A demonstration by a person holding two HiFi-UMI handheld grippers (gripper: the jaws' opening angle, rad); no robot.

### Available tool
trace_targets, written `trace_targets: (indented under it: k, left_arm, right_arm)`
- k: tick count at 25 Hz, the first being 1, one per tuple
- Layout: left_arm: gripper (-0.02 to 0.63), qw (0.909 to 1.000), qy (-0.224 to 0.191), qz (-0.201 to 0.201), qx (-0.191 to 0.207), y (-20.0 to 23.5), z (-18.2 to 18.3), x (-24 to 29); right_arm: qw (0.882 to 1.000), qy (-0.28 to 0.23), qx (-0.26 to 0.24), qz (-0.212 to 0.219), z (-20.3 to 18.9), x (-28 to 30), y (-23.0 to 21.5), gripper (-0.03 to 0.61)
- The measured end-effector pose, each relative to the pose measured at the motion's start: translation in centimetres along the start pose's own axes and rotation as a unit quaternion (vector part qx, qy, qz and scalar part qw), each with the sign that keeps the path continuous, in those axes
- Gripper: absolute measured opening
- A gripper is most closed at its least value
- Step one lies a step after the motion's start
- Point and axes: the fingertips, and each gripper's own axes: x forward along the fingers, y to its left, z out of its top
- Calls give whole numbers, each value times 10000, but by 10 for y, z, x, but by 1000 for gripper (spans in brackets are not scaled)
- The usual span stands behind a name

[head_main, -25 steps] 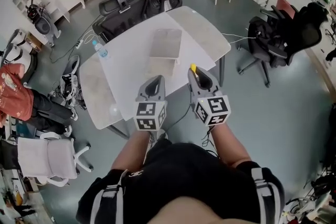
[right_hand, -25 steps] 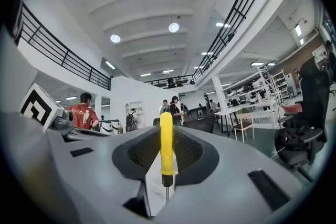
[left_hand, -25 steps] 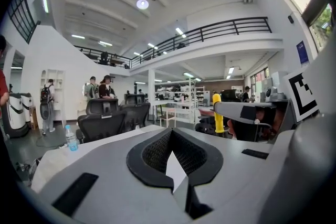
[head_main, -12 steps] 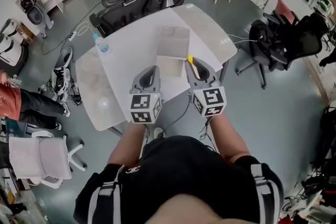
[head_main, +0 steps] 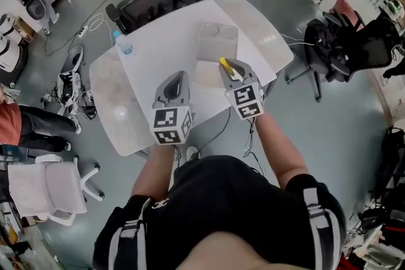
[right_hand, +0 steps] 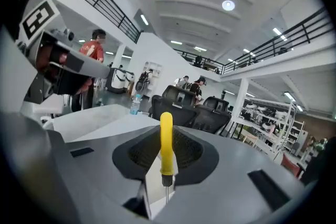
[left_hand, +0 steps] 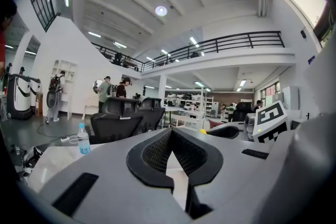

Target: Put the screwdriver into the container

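The right gripper [head_main: 230,69] is clamped narrowly on the screwdriver [right_hand: 166,144]. The yellow handle projects beyond the jaw tips towards the far side; the metal shaft points back towards the person. The left gripper [head_main: 178,81] rides alongside on the left, jaws together with nothing between them.

Change over the last second: the right gripper has advanced from the near edge of the table [head_main: 152,54] to a position over the tabletop. The handle tip now lies just beside the near right corner of the container [head_main: 218,41]. The left gripper has followed but stays nearer and short of the container. The grip on the screwdriver has held steady.

Significance: transport is judged nearly complete. The remaining step is to carry the screwdriver a little farther and left, over the container opening, lower it, and part the jaws. Risk: releasing early would drop the tool on the table beside the container wall.
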Motion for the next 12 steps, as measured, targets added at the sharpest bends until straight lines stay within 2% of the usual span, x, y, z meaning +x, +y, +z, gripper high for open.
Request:
trace_targets:
  k: [7,12]
  left_arm:
    - [3,9999,115,-74,-64,31,-9,7]
    - [3,9994,264,-144,-142,49,-20,18]
  right_arm:
    - [9957,674,-590,230,-27,55,18,66]
    - [9902,1114,-729,414,-53,88,31,66]
